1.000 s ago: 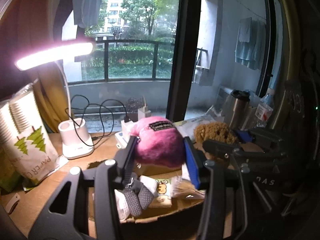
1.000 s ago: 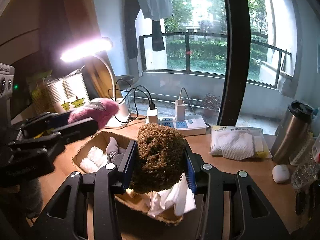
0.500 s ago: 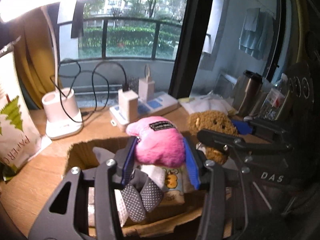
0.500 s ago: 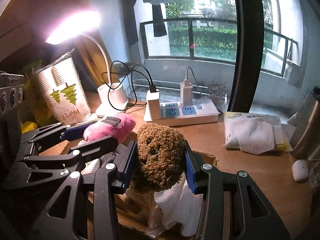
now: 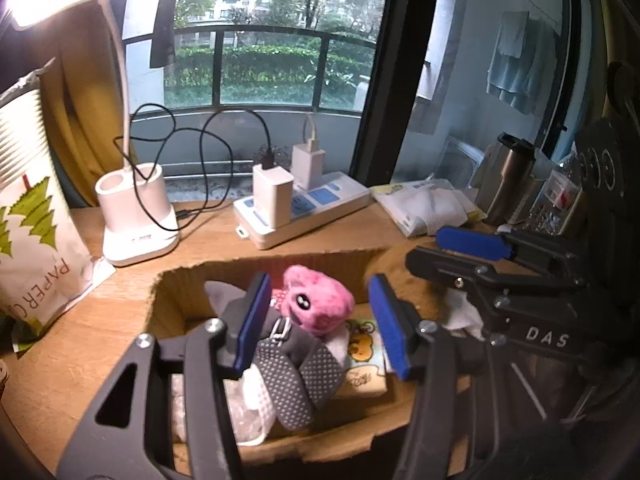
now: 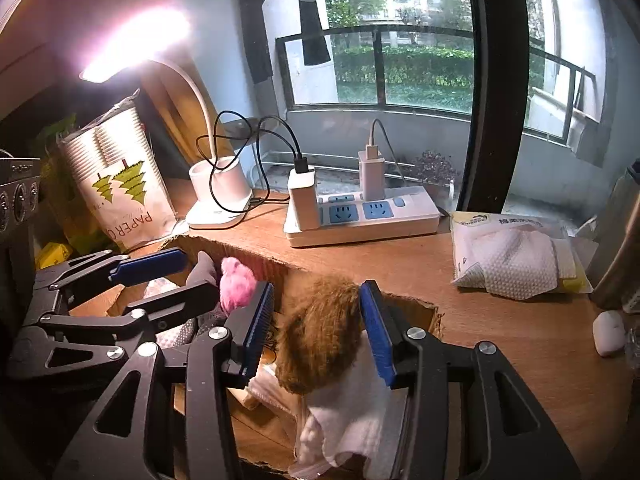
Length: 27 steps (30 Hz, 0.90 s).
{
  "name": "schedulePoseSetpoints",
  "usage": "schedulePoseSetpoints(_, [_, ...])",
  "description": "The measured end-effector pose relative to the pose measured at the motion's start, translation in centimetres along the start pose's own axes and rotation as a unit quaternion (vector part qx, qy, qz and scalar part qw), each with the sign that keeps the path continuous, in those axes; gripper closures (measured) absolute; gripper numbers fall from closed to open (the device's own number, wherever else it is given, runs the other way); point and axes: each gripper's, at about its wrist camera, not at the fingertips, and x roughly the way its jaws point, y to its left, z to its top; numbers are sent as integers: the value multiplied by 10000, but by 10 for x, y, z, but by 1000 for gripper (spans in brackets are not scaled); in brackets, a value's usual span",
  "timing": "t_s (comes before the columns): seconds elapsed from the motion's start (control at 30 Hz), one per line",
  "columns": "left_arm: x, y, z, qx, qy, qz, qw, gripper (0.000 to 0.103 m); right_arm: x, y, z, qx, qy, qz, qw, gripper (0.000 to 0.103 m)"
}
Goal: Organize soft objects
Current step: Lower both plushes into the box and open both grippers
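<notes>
A pink plush (image 5: 316,304) lies on the soft things in a cardboard box (image 5: 180,276). My left gripper (image 5: 320,318) straddles it, jaws opening, with a gap at each blue pad. In the right wrist view the brown plush (image 6: 320,336) sits tipped over on a white cloth (image 6: 352,412) in the box (image 6: 400,300). My right gripper (image 6: 318,326) is around it, jaws opening; the left pad stands clear, the right pad just brushes the fur. Each gripper shows in the other's view: the right gripper (image 5: 428,248) and the left gripper (image 6: 200,272), with the pink plush (image 6: 238,284) beside it.
The box also holds grey dotted gloves (image 5: 296,376) and a cartoon tissue pack (image 5: 364,364). Behind it on the wooden desk stand a lit desk lamp (image 5: 136,216), a power strip (image 6: 360,216) with chargers, a paper-cup bag (image 6: 120,188), a wipes pack (image 6: 516,256) and a steel tumbler (image 5: 508,180).
Both grippers sank to the box with the plushes gripped. Now both sets of jaws stand wider, and the pink and brown plushes have dropped and turned over inside the box.
</notes>
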Motion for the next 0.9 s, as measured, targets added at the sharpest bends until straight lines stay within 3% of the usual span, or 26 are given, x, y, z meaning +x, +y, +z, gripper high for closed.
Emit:
schedulePoseSetpoints(0.33, [-32,5,1,-22,-252,82,9996,48,-21,15,5,-97,-171,-31,9998,50])
schedulePoseSetpoints(0.47, [-48,6,1,-41,-392,76,9992,37,-32,23,6,-149,-248,-62,9996,50])
schedulePoseSetpoints(0.9, [-105,1,-7,-7,-751,55,9972,37,-77,53,1,-348,-475,-182,9981,50])
